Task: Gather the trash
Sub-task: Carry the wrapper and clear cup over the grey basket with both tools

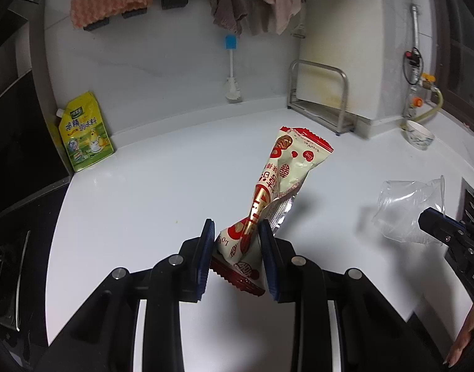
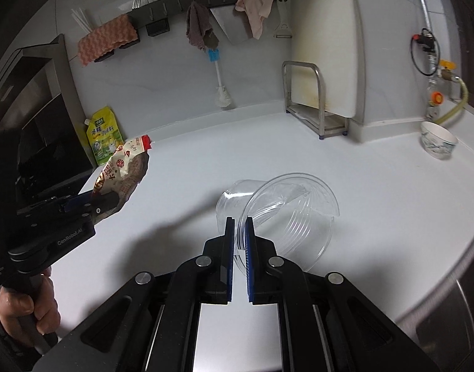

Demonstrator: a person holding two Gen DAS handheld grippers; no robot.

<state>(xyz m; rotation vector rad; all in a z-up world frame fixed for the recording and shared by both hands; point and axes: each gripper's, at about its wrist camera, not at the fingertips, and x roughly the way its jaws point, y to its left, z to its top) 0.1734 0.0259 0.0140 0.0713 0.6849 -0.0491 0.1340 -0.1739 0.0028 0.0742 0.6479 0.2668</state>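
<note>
My left gripper (image 1: 237, 228) is shut on a cream and red snack wrapper (image 1: 283, 170) and holds it above the white counter (image 1: 144, 204). The wrapper sticks forward and up from between the jaws. It also shows in the right wrist view (image 2: 125, 170), at the left, held by the left gripper (image 2: 91, 204). My right gripper (image 2: 239, 221) is shut on the rim of a clear plastic cup (image 2: 286, 214) and holds it tilted over the counter (image 2: 376, 186). The cup also shows in the left wrist view (image 1: 407, 207), at the right.
A yellow-green refill pouch (image 1: 82, 133) leans on the back wall at the left beside a black stove (image 1: 16, 161). A metal rack (image 1: 324, 96) with a white cutting board stands at the back right. A paper bowl (image 2: 438, 144) sits at the far right. A brush (image 1: 232, 71) and cloths hang on the wall.
</note>
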